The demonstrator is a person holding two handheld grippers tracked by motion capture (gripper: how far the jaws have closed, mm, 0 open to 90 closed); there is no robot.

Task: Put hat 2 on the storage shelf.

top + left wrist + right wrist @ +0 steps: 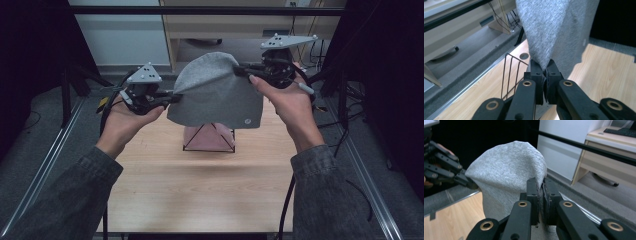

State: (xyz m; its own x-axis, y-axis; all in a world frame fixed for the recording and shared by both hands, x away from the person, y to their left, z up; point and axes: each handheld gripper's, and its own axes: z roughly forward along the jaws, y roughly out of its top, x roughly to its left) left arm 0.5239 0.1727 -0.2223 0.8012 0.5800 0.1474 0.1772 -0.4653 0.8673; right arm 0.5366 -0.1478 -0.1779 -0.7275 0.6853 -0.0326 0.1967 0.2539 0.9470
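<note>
- While both grippers are clamping the grey cloth (pixel 215 95), they are holding it in the air above the table (pixel 200 185).
- Left gripper (pixel 170 97): jaws are pressing together on one pinched corner of the cloth; the left gripper view is showing the fabric rising from between the pads (pixel 537 68).
- Right gripper (pixel 242 71): jaws are closing tight on the opposite edge, sitting higher than the left one; the right gripper view is showing the fabric bunching just behind the pads (pixel 532 187).
- Grey cloth: it is hanging slack between the two grips, bulging upward in the middle and drooping toward the table; a small round tag (pixel 247 120) is showing near its lower right corner.
- Wire rack (pixel 209 138): it is standing on the table directly under the cloth, with something pink showing inside its frame.
- Handling note: judging by the sag, the cloth is likely needing both grips kept firm and drawn evenly apart, so that it is spreading flat before it is lowered.
- Handling note: levelling the two hands is probably helping, since the tilt is letting fabric slide to the lower side.
- Risk note: the hanging hem may be catching on the wire rack if it is brought down too early.
</note>
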